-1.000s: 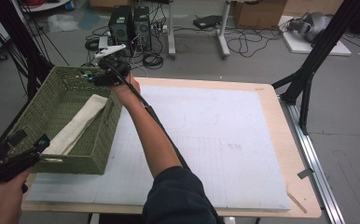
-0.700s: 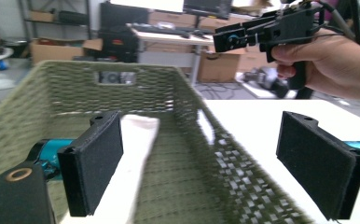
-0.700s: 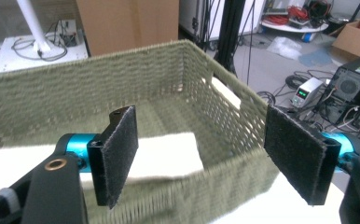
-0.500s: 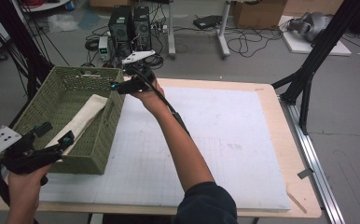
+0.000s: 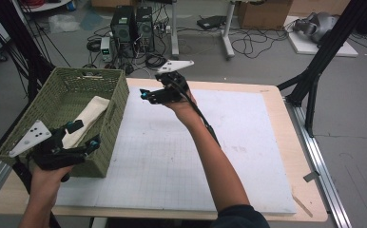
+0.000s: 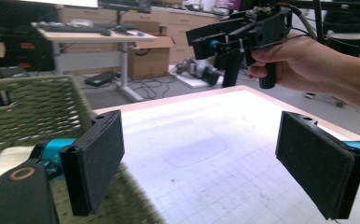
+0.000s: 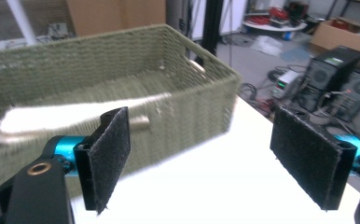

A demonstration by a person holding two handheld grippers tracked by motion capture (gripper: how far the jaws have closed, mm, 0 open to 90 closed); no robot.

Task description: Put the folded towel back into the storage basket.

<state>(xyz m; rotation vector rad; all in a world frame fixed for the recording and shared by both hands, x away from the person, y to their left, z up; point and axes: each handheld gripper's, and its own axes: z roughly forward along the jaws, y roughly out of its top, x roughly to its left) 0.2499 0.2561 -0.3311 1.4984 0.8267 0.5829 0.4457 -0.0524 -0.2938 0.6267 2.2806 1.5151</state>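
A green woven basket [image 5: 48,107] stands at the left of the white board [image 5: 172,156], with a folded cream cloth [image 5: 89,116] lying inside it. My left gripper [image 5: 84,134] is at the basket's near right corner, open with nothing between its pads [image 6: 94,165]. My right gripper [image 5: 146,95] hangs in the air just right of the basket, pointing toward it, also open and holding nothing. The right gripper view looks at the basket [image 7: 122,88] and the cloth [image 7: 71,116] past its own pads [image 7: 308,163]. In the left gripper view, the right gripper [image 6: 243,35] is up ahead.
The board lies on a wooden table [image 5: 305,156]. Black frame legs [image 5: 314,76] stand at the table's right. Computer towers [image 5: 131,28] and cables sit on the floor behind.
My right gripper has drawn back from over the basket's far corner to the right, out over the board. My left gripper has moved right along the basket's near side.
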